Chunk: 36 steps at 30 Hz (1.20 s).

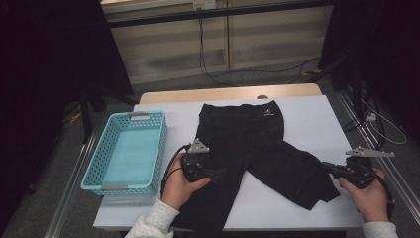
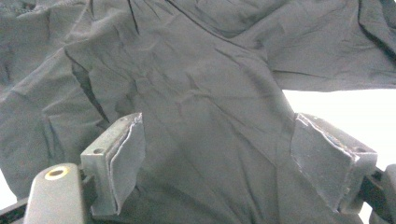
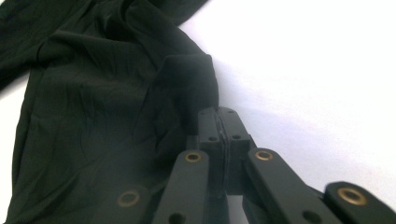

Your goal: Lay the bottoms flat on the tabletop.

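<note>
We see a pair of black cloth trousers (image 1: pixel 252 148) lying flat on the white-topped counter (image 1: pixel 317 119), waistband at the far side and the two legs spread toward the near edge. One leg runs down to the near edge at the left of centre, and the other angles off to the near right, its cuff ending just short of the right claw.

The right claw (image 1: pixel 331 168) sits at that cuff. In the right gripper view we find its jaws clenched together, with the edge of the cuff (image 3: pixel 196 74) bunched up right at their tips; the fabric appears pinched there, though the contact itself is hidden behind the jaws. The person's right hand (image 1: pixel 369 196) holds this tool near the right edge of the counter.

The left claw (image 1: pixel 220 172) rests on the left trouser leg. In the left gripper view its jaws stand wide apart, released, with wrinkled dark cloth (image 2: pixel 205 121) spread flat between the pads (image 2: pixel 126 158) and not squeezed by them. The left hand (image 1: pixel 181 188) grips its body.

Left of the trousers, a turquoise perforated plastic basket (image 1: pixel 94 168) stands on the counter, well apart from the right claw and near the left one.
</note>
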Available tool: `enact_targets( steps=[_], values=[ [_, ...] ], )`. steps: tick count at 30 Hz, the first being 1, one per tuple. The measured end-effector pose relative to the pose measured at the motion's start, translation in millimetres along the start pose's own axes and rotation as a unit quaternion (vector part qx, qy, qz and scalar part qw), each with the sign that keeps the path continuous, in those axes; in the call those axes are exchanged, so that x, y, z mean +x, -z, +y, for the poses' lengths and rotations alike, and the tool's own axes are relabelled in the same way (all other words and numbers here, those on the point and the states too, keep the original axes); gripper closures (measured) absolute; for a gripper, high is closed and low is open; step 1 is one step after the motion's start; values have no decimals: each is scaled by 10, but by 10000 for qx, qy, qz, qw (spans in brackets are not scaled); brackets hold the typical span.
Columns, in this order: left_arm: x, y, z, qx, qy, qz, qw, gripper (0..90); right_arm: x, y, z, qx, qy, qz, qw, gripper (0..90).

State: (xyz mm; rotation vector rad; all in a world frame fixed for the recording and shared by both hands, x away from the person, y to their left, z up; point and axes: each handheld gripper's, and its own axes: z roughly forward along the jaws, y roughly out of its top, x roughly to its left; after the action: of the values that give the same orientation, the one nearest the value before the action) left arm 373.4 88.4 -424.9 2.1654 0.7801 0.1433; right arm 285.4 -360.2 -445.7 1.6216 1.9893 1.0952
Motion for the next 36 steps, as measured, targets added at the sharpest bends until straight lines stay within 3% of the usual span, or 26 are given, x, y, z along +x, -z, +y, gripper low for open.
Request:
enact_targets(
  steps=[7,10,12,17,20,27,30,31,32,34,36],
  values=[
    [-27,-57,2,60,-33,-43,10000,189,-131,-71,-10,78,63,-234,9997,891],
    [-52,-88,2,76,-48,-81,9999,189,-144,-110,-40,166,136,-435,9988,863],
    [-75,-108,5,81,-73,-98,9999,189,-138,-125,-56,201,149,-446,9987,859],
    [-112,-141,34,65,-164,-183,9997,192,-77,-52,-44,75,257,-584,9979,786],
    [-119,-163,36,85,-159,-202,9996,192,21,-15,-63,22,198,-453,9988,721],
    [-136,-193,76,57,-162,-263,9995,191,251,48,-87,-48,388,-302,9988,665],
    [-142,-205,101,18,-187,-280,9994,192,301,-48,-170,222,426,-201,9986,680],
    [-145,-206,108,12,-190,-282,9994,192,316,-97,-204,290,545,-204,9979,696],
    [-146,-210,114,-7,-202,-275,9994,193,335,-112,-222,166,634,-242,9976,725],
    [-153,-222,118,-35,-209,-284,9994,195,360,-121,-213,211,626,-253,9975,841],
    [-160,-245,114,-22,-205,-301,9993,195,382,-135,-204,248,657,-183,9974,899]
  ],
)
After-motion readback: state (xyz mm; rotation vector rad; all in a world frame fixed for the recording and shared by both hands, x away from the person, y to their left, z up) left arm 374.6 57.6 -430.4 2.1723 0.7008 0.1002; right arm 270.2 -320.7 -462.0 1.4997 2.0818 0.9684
